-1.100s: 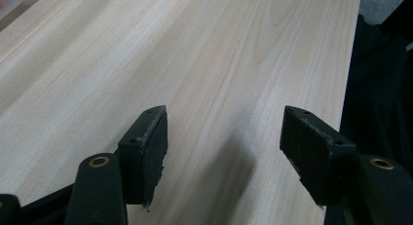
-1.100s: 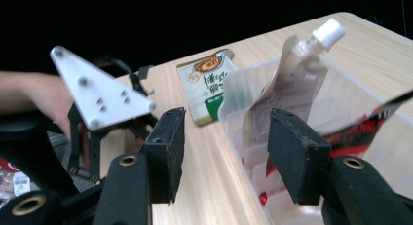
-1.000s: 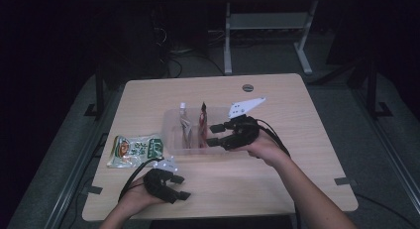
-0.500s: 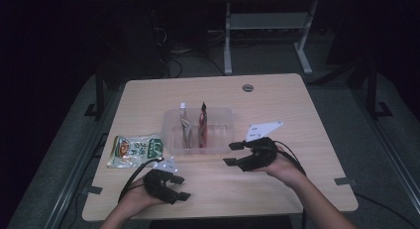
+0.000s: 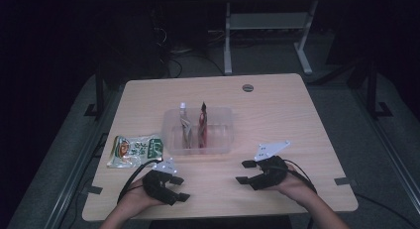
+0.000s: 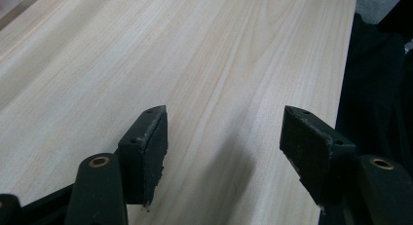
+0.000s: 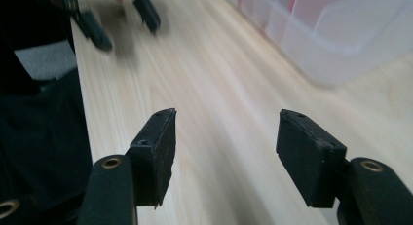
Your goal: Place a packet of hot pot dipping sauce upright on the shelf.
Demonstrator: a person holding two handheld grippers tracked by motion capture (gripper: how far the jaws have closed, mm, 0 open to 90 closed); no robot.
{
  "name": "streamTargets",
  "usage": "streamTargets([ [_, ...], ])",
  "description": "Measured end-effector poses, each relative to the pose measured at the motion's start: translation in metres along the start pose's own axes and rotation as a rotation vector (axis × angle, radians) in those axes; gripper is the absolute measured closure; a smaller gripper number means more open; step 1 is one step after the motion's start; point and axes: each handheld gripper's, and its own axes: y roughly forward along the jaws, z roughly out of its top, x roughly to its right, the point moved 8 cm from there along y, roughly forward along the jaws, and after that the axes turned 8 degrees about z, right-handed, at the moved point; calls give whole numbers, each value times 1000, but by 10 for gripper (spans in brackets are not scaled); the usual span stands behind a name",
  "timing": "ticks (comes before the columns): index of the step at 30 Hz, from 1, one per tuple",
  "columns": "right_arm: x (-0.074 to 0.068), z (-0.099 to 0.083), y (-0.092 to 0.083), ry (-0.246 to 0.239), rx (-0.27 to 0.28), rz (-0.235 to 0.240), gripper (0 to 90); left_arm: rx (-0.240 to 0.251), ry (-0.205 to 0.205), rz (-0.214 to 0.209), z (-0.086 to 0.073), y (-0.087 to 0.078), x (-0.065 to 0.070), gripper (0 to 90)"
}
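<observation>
Grippers are resting low on the wooden table (image 5: 297,115), both on my side of the clear plastic bin (image 5: 199,131). I am holding my left gripper (image 5: 179,188) near the front edge, jaws spread with nothing between them; my right gripper (image 5: 244,172) is just right of the bin's near corner, likewise spread and empty. Two long packets (image 5: 194,126) are lying inside the bin, long axes running away from me. One green snack pouch (image 5: 134,149) is lying flat just left of the bin, apparently still to go in.
</observation>
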Motion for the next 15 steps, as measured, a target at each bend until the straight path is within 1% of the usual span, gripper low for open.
streamTargets([
  [1, 0, 0, 0, 0, 0, 0, 389, 0, 0, 0, 0, 0, 0, 342],
  [3, -1, -9, -1, -3, -23, -17, 385, -1, 3, 9, 0, -2, -1, 343],
  [4, -2, -16, -3, -2, -44, -26, 378, 4, -5, 18, -1, -4, -3, 345],
  [5, -3, -19, -5, 9, -46, -29, 376, 10, -1, 25, -1, -5, -4, 347],
  [6, -2, -21, -6, 6, -45, -32, 373, 13, -3, 33, -1, -7, -6, 347],
  [7, -2, -23, -8, 17, -44, -32, 372, 13, -3, 33, -1, -7, -6, 348],
  [8, -2, -24, -9, 23, -42, -32, 371, 22, -5, 48, 0, -11, -9, 348],
  [9, -2, -24, -9, 23, -42, -32, 371, 22, -5, 48, 0, -11, -9, 349],
  [10, -2, -26, -11, 31, -46, -35, 369, 24, -3, 57, 0, -13, -12, 350],
  [12, 0, -25, -11, 23, -42, -48, 367, 35, -11, 79, -1, -20, -19, 353],
  [15, 0, -26, -10, 30, -47, -45, 366, 35, -20, 89, -3, -25, -22, 356],
])
